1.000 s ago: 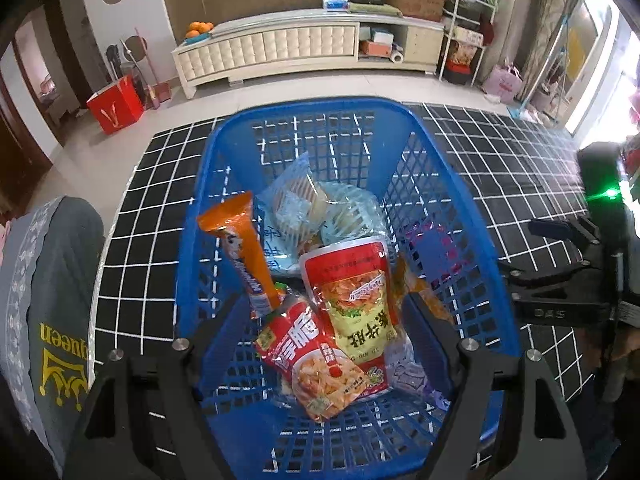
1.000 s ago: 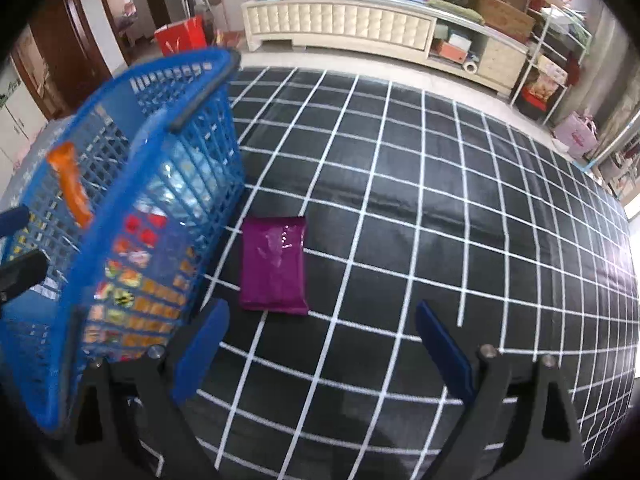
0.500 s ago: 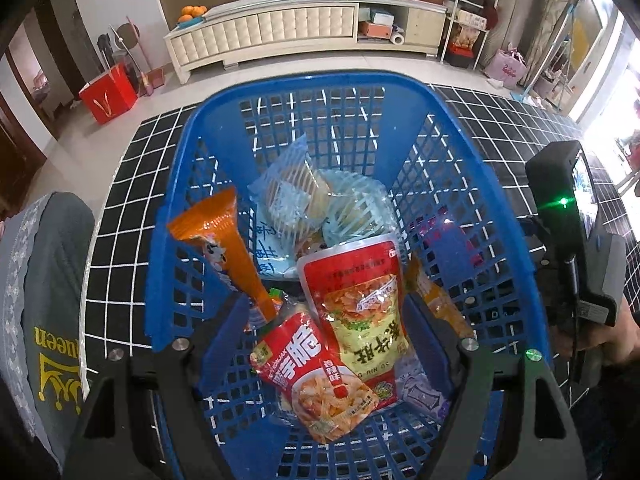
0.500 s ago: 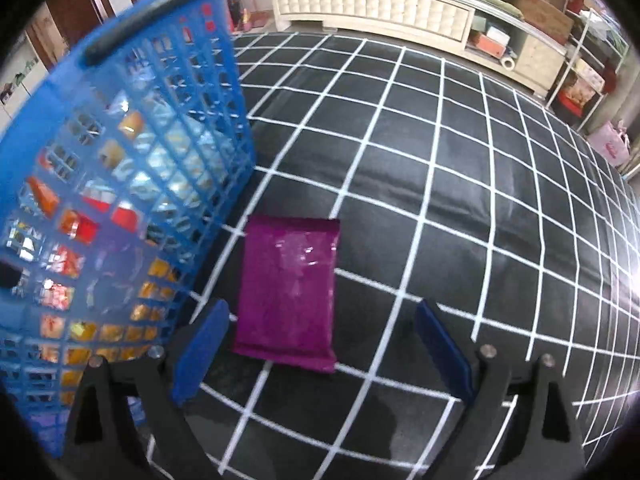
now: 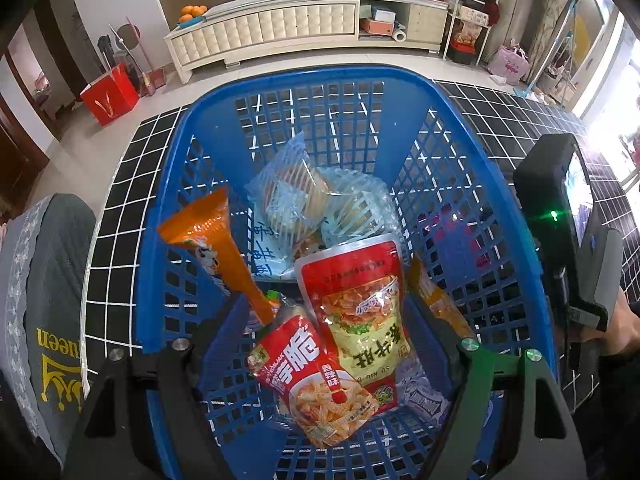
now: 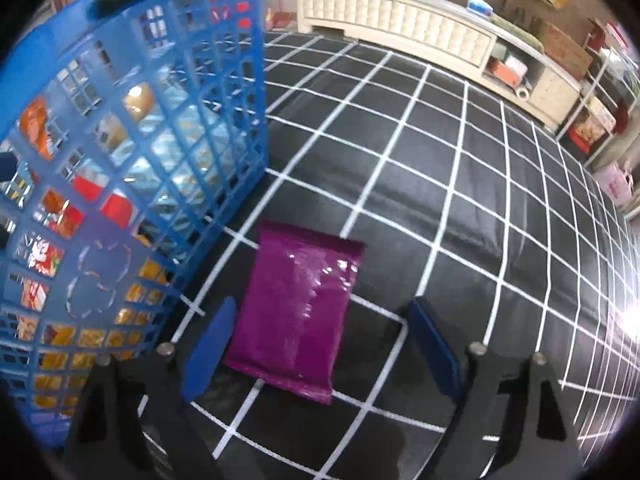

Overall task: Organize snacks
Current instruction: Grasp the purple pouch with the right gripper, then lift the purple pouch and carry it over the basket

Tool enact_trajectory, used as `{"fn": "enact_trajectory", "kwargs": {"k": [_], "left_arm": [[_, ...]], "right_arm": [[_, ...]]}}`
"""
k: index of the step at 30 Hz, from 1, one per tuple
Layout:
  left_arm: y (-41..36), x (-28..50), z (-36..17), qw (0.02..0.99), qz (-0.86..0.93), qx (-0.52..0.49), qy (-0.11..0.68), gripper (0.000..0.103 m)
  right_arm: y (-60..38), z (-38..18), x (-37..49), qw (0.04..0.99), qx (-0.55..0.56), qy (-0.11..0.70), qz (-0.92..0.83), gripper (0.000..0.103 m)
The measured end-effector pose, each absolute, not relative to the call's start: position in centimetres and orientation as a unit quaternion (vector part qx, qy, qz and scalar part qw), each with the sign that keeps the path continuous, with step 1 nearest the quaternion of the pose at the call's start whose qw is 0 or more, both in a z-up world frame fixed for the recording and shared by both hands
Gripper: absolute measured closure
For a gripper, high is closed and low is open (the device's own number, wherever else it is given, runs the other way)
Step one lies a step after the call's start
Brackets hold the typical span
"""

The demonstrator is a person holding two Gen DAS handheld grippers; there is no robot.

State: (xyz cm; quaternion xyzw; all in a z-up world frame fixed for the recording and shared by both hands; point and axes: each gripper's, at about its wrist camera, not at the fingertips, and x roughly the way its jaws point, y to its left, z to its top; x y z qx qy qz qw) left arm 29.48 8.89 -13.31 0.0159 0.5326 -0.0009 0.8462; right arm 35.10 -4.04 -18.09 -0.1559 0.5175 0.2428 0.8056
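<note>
Purple packet flat on the grid cloth, just beside the blue basket, right gripper closing around it.

Right jaws are narrowing with the packet between them, pads not yet pressing; left gripper hangs spread over the basket's pouches, holding nothing. Glossy, slick film (thin and flat, little edge to bite) may slide out or merely crumple if the pads meet the soft cloth first. The left pad sits close to the basket's rigid lattice wall and could snag it.
</note>
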Motion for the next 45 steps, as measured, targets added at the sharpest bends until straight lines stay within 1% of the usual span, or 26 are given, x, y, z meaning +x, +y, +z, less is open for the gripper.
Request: {"fn": "enact_trajectory", "kwargs": {"k": [1, 2, 12, 15, 18, 28, 32, 38, 45], "left_arm": [[8.9, 29.5, -13.3, 0.846, -0.001, 0.016, 0.532, 0.026], [8.9, 29.5, -13.3, 0.846, -0.001, 0.016, 0.532, 0.026], [9.6, 28.9, -12.9, 0.85, 0.018, -0.006, 0.527, 0.026], [9.3, 28.0, -12.2, 0.852, 0.008, -0.022, 0.523, 0.026], [8.7, 26.9, -11.1, 0.859, 0.009, -0.009, 0.512, 0.026], [7.5, 22.7, -5.4, 0.89, 0.006, 0.005, 0.456, 0.026], [7.9, 21.7, -3.7, 0.901, 0.003, 0.003, 0.434, 0.026], [9.4, 20.6, -2.2, 0.914, 0.008, -0.008, 0.405, 0.026], [11.0, 19.7, -1.8, 0.924, 0.024, 0.017, 0.381, 0.026]], "right_arm": [[-3.7, -17.7, 35.0, 0.807, -0.159, 0.512, 0.249, 0.032], [-3.5, -17.5, 34.8, 0.807, -0.161, 0.508, 0.254, 0.045], [-4.3, -16.1, 32.9, 0.81, -0.182, 0.497, 0.251, 0.046], [-5.1, -14.5, 32.1, 0.816, -0.185, 0.487, 0.251, 0.046], [-6.0, -12.4, 31.2, 0.826, -0.18, 0.473, 0.248, 0.046], [-7.4, -3.3, 26.7, 0.86, -0.137, 0.417, 0.259, 0.046], [-7.1, -1.2, 25.4, 0.866, -0.123, 0.406, 0.266, 0.046], [-5.8, 0.6, 24.6, 0.87, -0.116, 0.391, 0.277, 0.046], [-3.3, 0.9, 24.6, 0.866, -0.109, 0.394, 0.287, 0.046]]}}
